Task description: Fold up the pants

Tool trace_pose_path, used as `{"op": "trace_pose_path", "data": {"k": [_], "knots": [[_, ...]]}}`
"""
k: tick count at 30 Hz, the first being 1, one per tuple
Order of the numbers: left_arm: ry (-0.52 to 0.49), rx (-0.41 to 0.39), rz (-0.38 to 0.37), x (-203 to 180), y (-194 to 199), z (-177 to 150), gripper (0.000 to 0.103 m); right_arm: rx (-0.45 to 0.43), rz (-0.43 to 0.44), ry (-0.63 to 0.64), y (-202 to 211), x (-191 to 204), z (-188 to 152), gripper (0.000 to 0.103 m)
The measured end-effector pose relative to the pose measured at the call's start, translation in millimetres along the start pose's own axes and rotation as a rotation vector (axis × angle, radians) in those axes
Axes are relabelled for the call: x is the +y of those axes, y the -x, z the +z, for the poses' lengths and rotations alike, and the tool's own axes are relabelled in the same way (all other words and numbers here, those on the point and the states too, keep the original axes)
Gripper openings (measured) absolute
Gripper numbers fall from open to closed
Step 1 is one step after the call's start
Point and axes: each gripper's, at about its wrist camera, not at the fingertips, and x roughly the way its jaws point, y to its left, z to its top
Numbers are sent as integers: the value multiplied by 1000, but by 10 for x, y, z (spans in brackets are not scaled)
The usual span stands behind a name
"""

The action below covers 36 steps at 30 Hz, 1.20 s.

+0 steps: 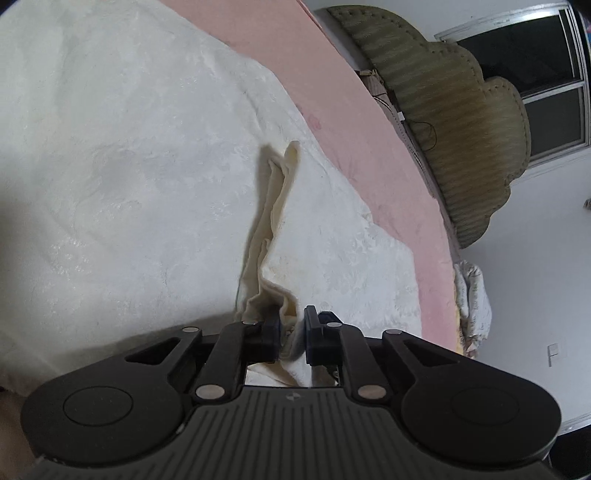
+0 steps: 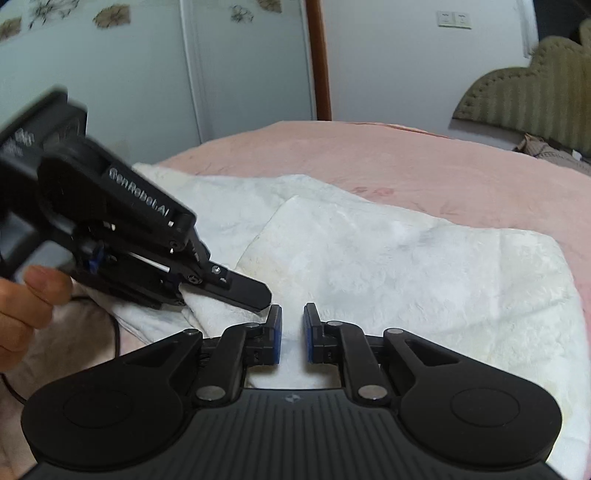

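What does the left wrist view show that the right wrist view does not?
Only the left wrist view: a window and the left gripper pinching a fold of the white pants. Only the right wrist view: a hand, wall switches, a wardrobe door. Both: the pants, the pink sheet, the headboard.

Hand [image 2: 26, 310] cut off left, left tool [image 2: 255, 295] blurred

both wrist views look close down onto the pants [image 1: 147, 166].
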Motion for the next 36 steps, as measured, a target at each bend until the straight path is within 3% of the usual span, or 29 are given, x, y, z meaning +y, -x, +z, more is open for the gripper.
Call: {"op": "trace_pose_path", "data": {"k": [3,8,10,15,18,20,22,24,27,29,31,33,36], "knots": [[1,2,-3,15,-3,6,25,-22,-39,-37,75,-87,-24,14],[4,11,-6,37,61,13,23,-12,-15,-87,43,-210,-121,13],[-5,-21,3,40,184,38,23,-12,-20,-81,43,-202,-115,13],[-160,-162,121,-233,454,67,23,-36,-24,-85,71,-191,-70,15],[-242,-170,134,-428,422,52,23,-112,-81,-128,203,-303,-39,15],[-287,-141,138,-528,304,12,24,-123,-105,-179,239,-433,-44,25],[-334,-101,178,-566,102,-56,26,-74,-116,-213,181,-530,-104,33],[-361,-88,235,-535,-48,-129,25,-40,-115,-221,121,-549,-154,34],[-425,-123,277,-618,-44,-210,25,-30,-120,-148,76,-416,-131,61],[-468,-147,319,-663,-31,-253,28,2,-150,-27,2,-210,-122,80],[-514,-179,373,-707,-20,-309,40,7,-244,82,-83,-4,-140,90],[-558,-234,437,-723,7,-352,63,0,-306,124,-87,70,-148,94],[-641,-307,524,-763,40,-440,67,5,-303,95,-87,19,-144,99]]}}
